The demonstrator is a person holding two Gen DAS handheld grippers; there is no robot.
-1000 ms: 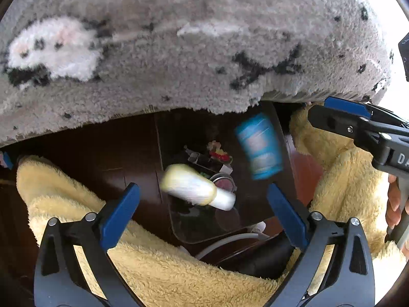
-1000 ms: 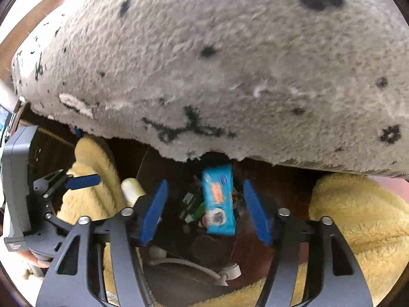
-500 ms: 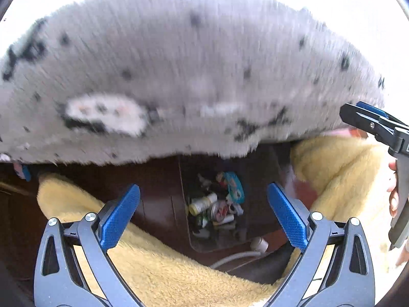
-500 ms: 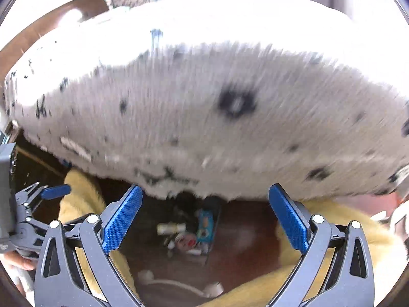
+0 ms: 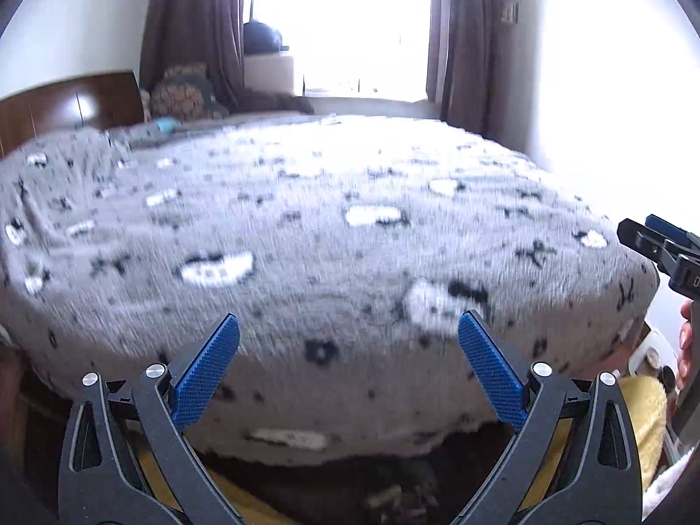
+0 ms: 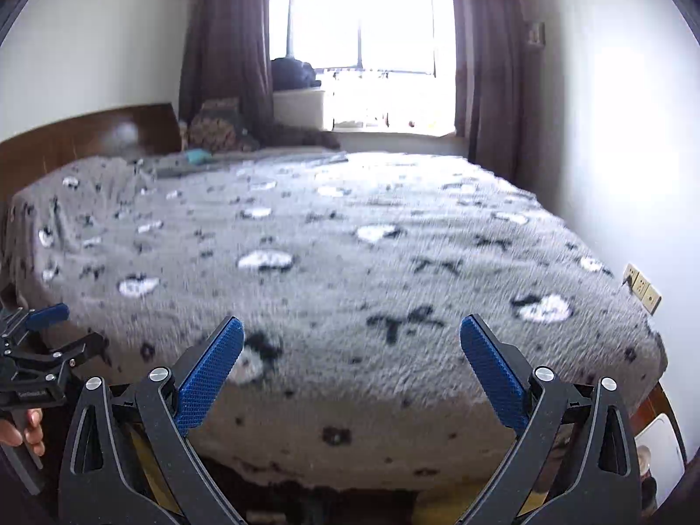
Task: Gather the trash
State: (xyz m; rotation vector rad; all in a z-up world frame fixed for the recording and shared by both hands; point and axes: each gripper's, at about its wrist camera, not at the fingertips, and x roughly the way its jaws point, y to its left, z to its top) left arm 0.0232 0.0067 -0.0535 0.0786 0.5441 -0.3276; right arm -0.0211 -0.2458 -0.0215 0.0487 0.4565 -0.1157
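Note:
My left gripper (image 5: 348, 319) is open and empty, its blue pads (image 5: 210, 372) spread wide over the near edge of the bed. In its own view my right gripper (image 6: 350, 323) is also open with nothing between its pads (image 6: 492, 372). Each tool shows at the edge of the other's view: the right gripper (image 5: 660, 253) at far right, the left gripper (image 6: 35, 350) at far left, held by a hand (image 6: 22, 431). Of the dark bin with the trash (image 5: 393, 498), only a shadowed strip shows below the bed edge. A small teal object (image 6: 197, 156) lies near the headboard.
A bed with a grey fluffy blanket (image 6: 350, 262) with black and white marks fills both views. Behind it are a wooden headboard (image 6: 87, 135), brown curtains and a bright window (image 6: 363, 57). Wall sockets (image 6: 641, 291) sit on the right. Yellow fluffy fabric (image 5: 643, 415) lies low at the right.
Both grippers have risen and tipped up from the bin to look across the bed. The blue packet and pale bottle dropped into the bin. The right jaws spread wider.

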